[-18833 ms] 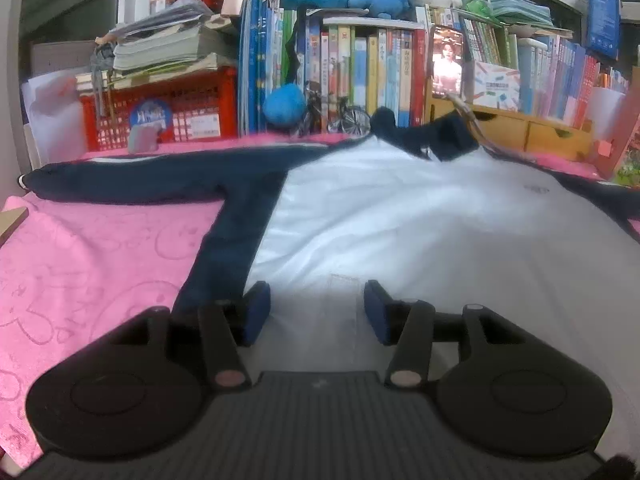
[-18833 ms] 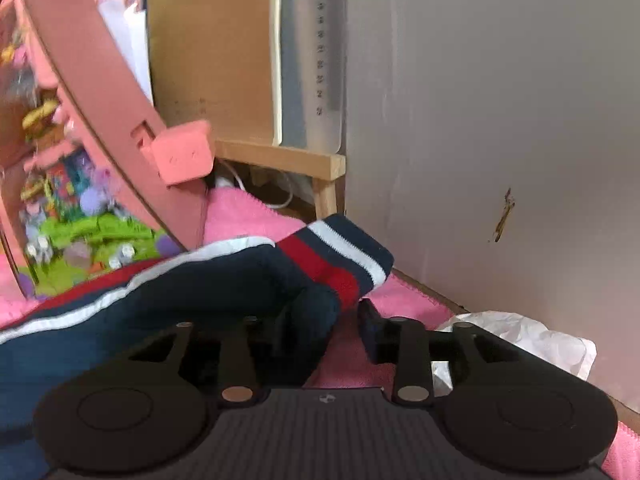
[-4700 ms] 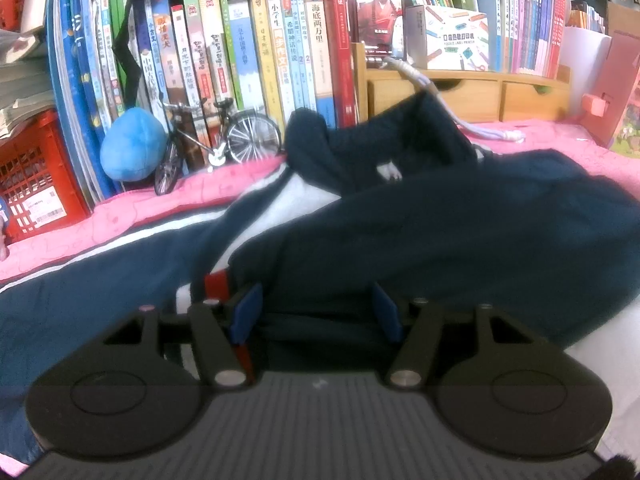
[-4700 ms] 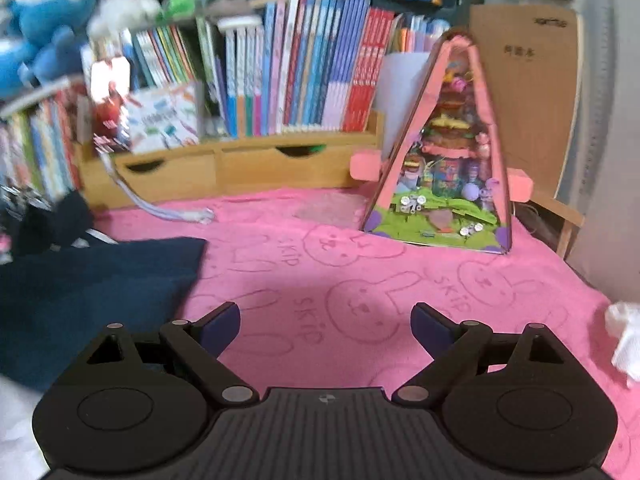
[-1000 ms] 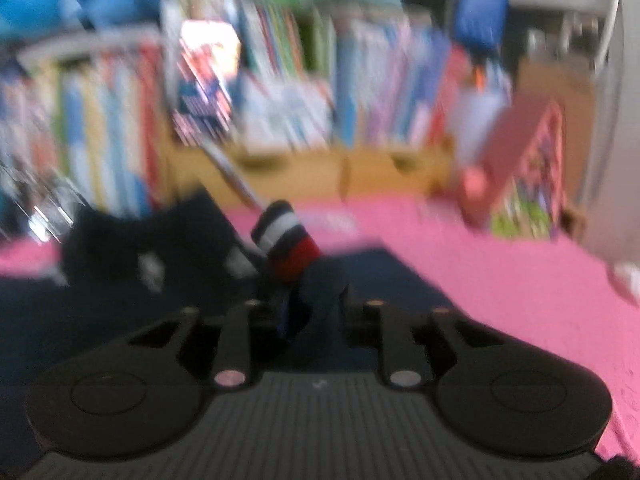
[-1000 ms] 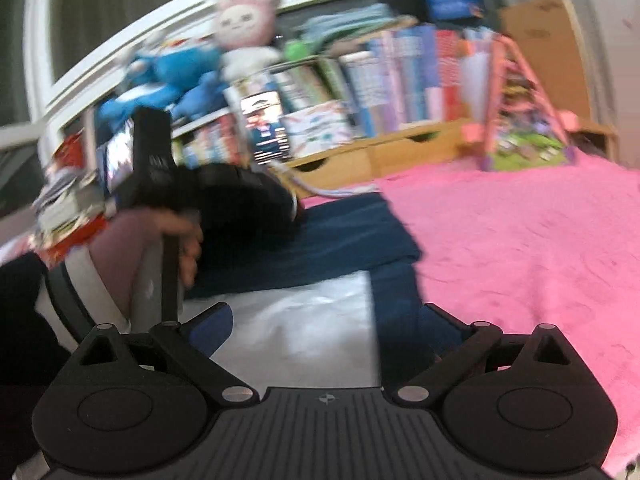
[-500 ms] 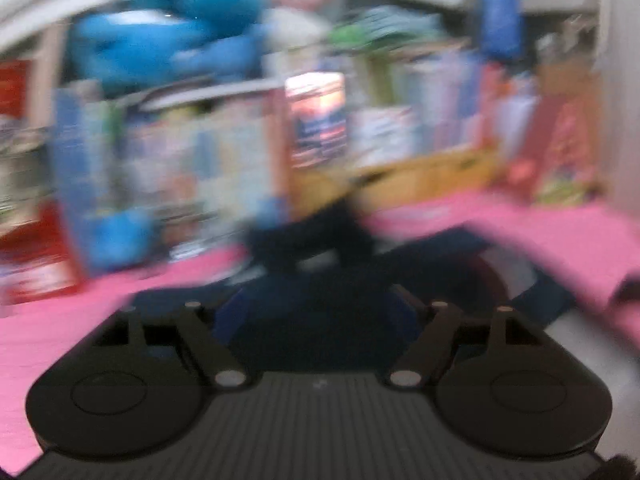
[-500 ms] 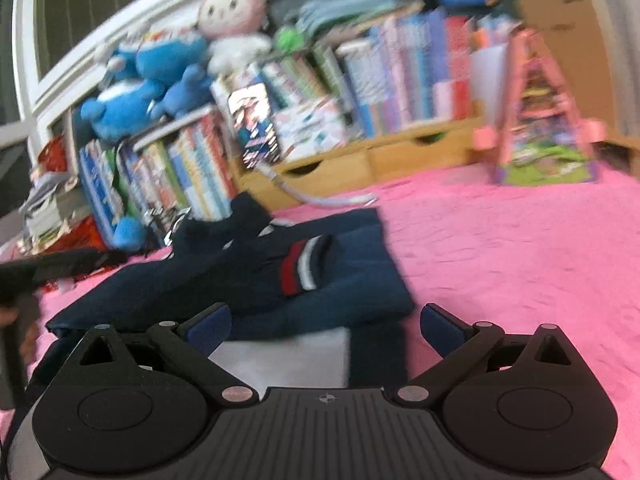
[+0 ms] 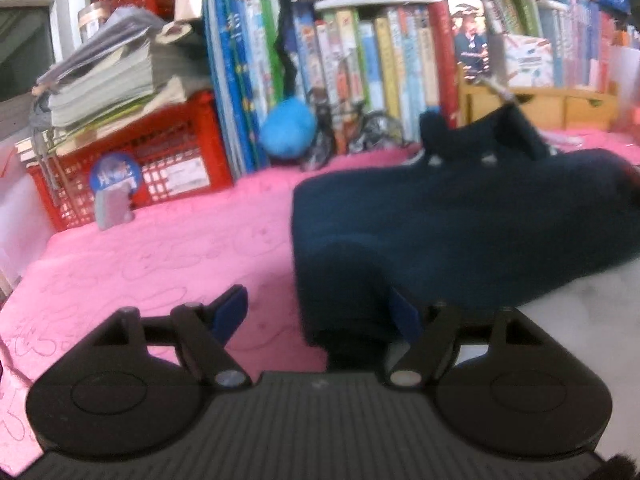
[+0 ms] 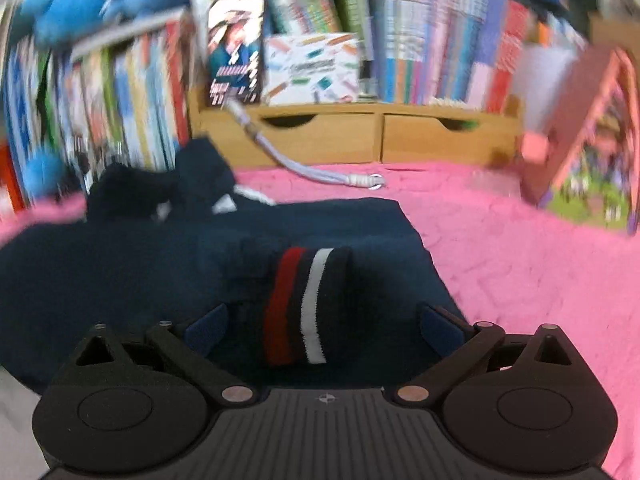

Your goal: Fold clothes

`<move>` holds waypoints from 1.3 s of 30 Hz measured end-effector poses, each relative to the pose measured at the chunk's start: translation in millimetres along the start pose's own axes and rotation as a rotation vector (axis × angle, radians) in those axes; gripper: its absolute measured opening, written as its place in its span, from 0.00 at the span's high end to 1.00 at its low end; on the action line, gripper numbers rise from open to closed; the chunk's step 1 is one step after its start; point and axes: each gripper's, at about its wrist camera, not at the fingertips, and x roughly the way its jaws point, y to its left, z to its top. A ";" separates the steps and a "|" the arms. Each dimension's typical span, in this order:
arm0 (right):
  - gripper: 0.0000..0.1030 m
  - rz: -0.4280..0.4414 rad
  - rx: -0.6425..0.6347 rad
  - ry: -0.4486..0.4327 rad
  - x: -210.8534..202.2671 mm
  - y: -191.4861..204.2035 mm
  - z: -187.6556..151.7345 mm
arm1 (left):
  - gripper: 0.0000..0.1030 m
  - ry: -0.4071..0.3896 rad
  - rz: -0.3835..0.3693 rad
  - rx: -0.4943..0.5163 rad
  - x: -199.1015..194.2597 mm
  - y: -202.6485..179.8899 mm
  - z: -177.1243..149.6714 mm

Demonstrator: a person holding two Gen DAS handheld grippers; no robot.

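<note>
Right gripper (image 10: 324, 326) open above striped cuff (image 10: 298, 304), navy jacket (image 10: 160, 256) sleeves folded in

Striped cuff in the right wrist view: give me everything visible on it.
The cuff is the ribbed knit end of a navy sleeve, with one red band and one white band separated by navy. It lies flat on top of the folded navy jacket, stripes running roughly toward the camera, open end nearest. It sits between the right gripper's spread fingers without touching either blue pad. The jacket rests on the pink cloth. The image is blurred, so finer texture cannot be told.
</note>
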 end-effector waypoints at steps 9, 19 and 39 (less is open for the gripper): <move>0.00 -0.076 -0.266 -0.043 17.8 6.5 9.1 | 0.31 0.055 0.208 0.018 -5.9 45.0 -16.9; 0.08 0.136 -0.073 -0.172 -32.6 14.6 26.4 | 0.30 -0.148 -0.314 -0.106 -23.0 -24.2 51.9; 0.49 0.212 -0.215 0.001 17.5 36.7 0.1 | 0.30 0.102 -0.044 -0.142 35.1 46.5 4.0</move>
